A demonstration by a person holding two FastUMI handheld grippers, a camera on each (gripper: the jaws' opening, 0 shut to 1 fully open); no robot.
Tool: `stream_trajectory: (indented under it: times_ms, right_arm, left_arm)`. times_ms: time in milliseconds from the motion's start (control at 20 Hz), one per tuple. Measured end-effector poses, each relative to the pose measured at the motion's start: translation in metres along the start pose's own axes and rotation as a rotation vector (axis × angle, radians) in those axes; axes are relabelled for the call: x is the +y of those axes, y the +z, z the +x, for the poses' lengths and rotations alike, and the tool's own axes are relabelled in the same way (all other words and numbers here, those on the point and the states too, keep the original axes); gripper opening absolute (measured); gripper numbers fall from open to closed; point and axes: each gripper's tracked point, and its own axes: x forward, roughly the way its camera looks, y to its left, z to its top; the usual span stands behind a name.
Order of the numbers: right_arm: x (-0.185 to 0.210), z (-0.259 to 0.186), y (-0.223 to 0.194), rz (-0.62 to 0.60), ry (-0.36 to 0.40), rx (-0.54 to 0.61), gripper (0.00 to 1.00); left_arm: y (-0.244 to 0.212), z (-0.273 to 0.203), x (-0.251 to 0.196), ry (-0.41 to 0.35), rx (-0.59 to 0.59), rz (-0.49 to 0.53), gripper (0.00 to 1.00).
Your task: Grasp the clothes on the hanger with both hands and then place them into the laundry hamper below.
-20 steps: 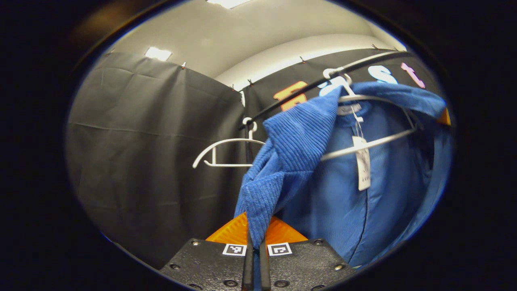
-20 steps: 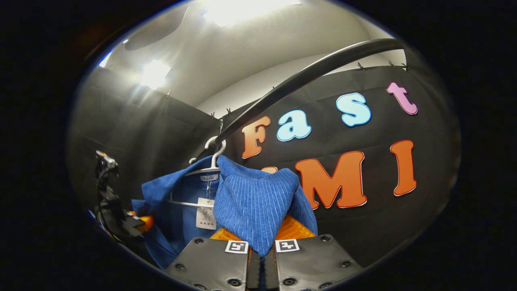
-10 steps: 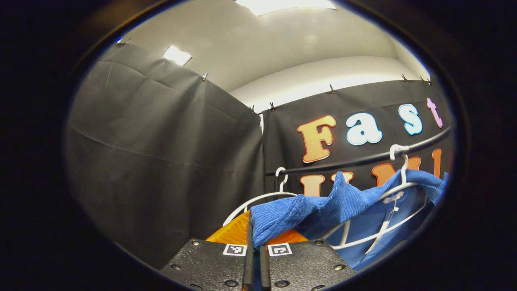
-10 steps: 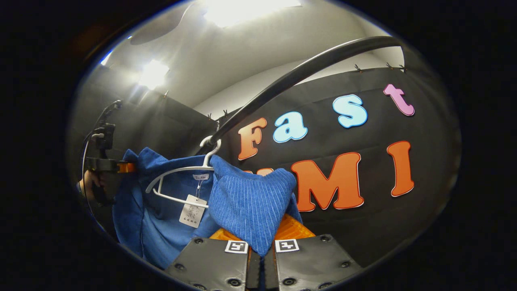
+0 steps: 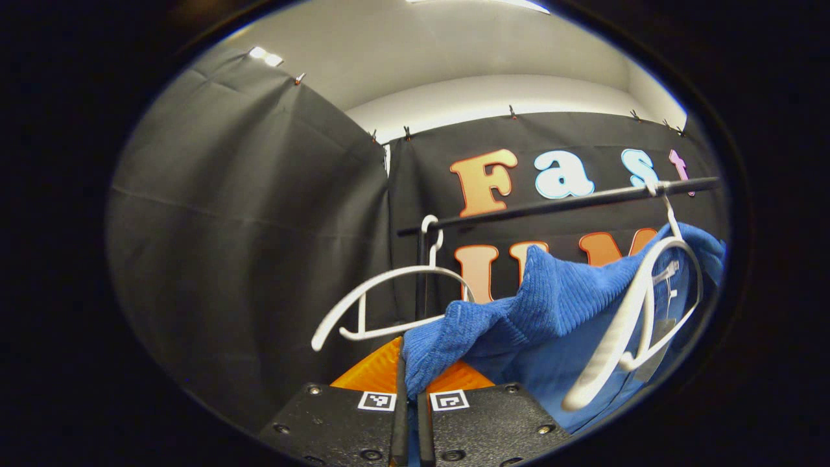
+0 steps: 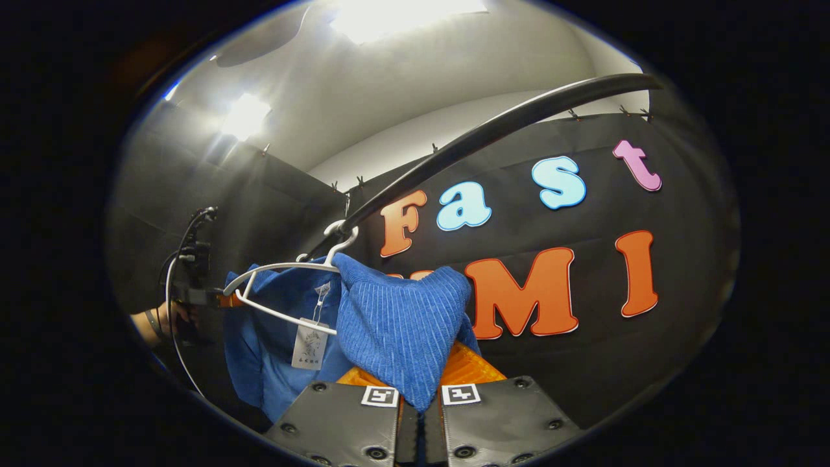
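A blue corduroy garment [image 5: 551, 305] stretches between both grippers. In the left gripper view my left gripper [image 5: 408, 408] is shut on one shoulder of it, low in the middle. Its white hanger [image 5: 639, 311] hangs from the black rail [image 5: 570, 202], tilted, with its near arm bare of cloth. In the right gripper view my right gripper [image 6: 420, 415] is shut on the other shoulder of the blue garment [image 6: 395, 331]. The white hanger [image 6: 285, 292] and a paper tag [image 6: 310, 344] show left of it. The left gripper [image 6: 194, 285] and a hand appear farther left.
A second, bare white hanger [image 5: 389, 305] hangs at the left end of the rail beside a black upright post [image 5: 421, 272]. The black rail [image 6: 493, 133] arcs overhead in the right gripper view. Black cloth walls close in behind and to the left.
The left gripper pulled its shoulder of the garment down and off the hanger's arm, then away from the rail. The hanger swung and tilted. The right gripper barely moved.
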Motion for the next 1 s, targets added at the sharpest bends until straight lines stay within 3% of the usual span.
stream_trajectory:
  times_ms: [150,350,400,550,850,1000]
  right_arm:
    - [0.0,0.002,0.0,-0.016,-0.013,0.002,0.11]
    - [-0.011,0.006,0.005,-0.027,-0.061,-0.001,0.11]
    - [-0.018,0.007,0.006,-0.021,-0.084,-0.004,0.04]
    - [-0.044,0.011,0.008,-0.037,-0.175,-0.029,0.17]
    - [-0.103,0.037,0.021,-0.088,-0.295,-0.098,0.17]
    - [-0.134,0.042,0.01,-0.131,-0.352,-0.073,0.17]
  left_arm:
    - [-0.05,-0.017,-0.021,-0.033,0.04,-0.024,0.06]
    - [-0.086,-0.058,-0.052,-0.037,0.045,-0.034,0.06]
    - [-0.091,-0.069,-0.061,-0.043,0.041,-0.034,0.08]
    - [-0.097,-0.092,-0.085,-0.093,0.05,-0.03,0.06]
    - [-0.092,-0.11,-0.125,-0.157,0.05,-0.068,0.06]
    - [-0.09,-0.11,-0.138,-0.181,0.05,-0.056,0.06]
